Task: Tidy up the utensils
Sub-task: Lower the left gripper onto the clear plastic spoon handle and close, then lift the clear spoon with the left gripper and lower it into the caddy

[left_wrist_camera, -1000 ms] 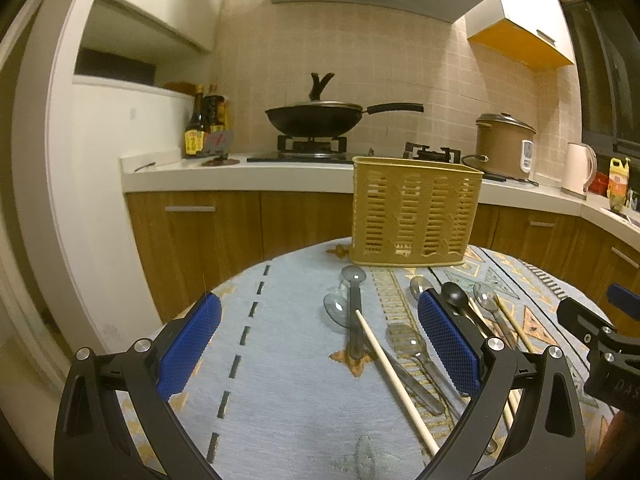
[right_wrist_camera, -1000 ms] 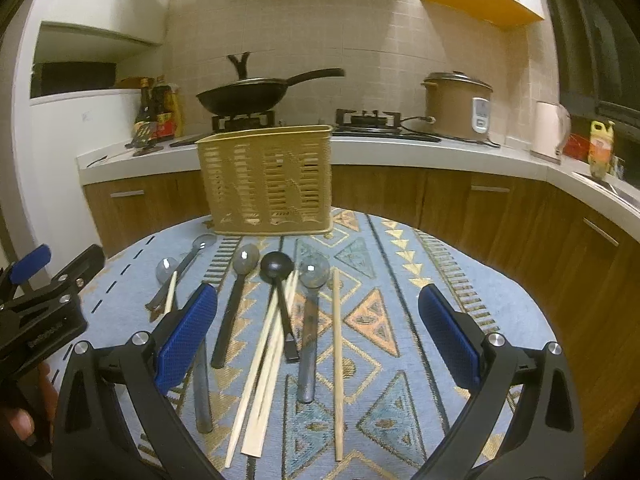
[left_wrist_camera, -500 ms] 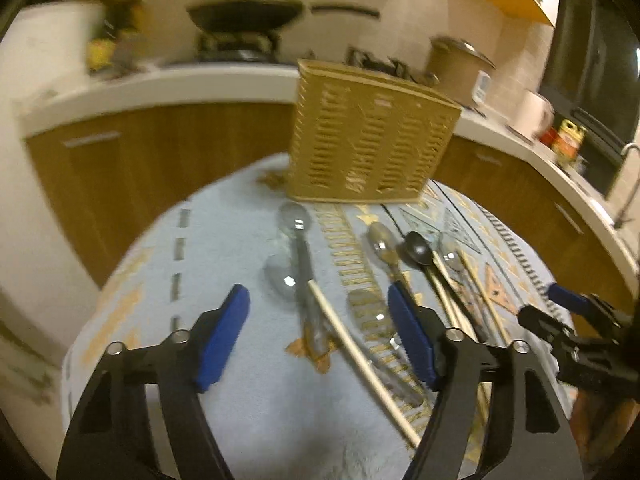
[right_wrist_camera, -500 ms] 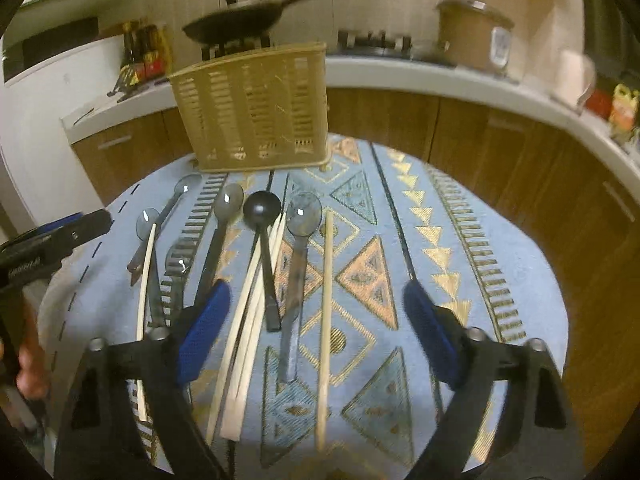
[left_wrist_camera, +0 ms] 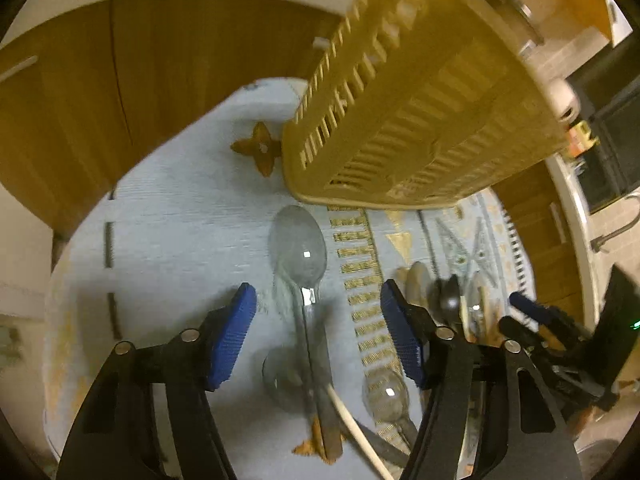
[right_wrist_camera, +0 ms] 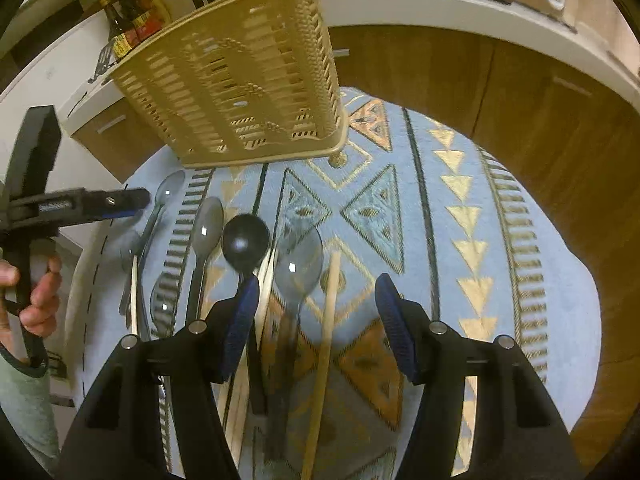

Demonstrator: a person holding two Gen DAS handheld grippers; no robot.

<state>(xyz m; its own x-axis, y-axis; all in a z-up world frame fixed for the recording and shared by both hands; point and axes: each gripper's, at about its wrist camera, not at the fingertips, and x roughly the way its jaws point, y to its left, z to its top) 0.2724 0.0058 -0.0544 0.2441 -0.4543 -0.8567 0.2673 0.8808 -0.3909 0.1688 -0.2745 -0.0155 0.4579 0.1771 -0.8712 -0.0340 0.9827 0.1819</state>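
Left wrist: clear spoon lies between gripper fingers.

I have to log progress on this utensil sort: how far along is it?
Nothing looks done: I see no utensil standing in the yellow basket. In hand: nothing. The left gripper is open above a clear spoon; the right gripper is open over another clear spoon and a chopstick. Left: the black spoon, the other spoons and the chopsticks, all on the tablecloth.
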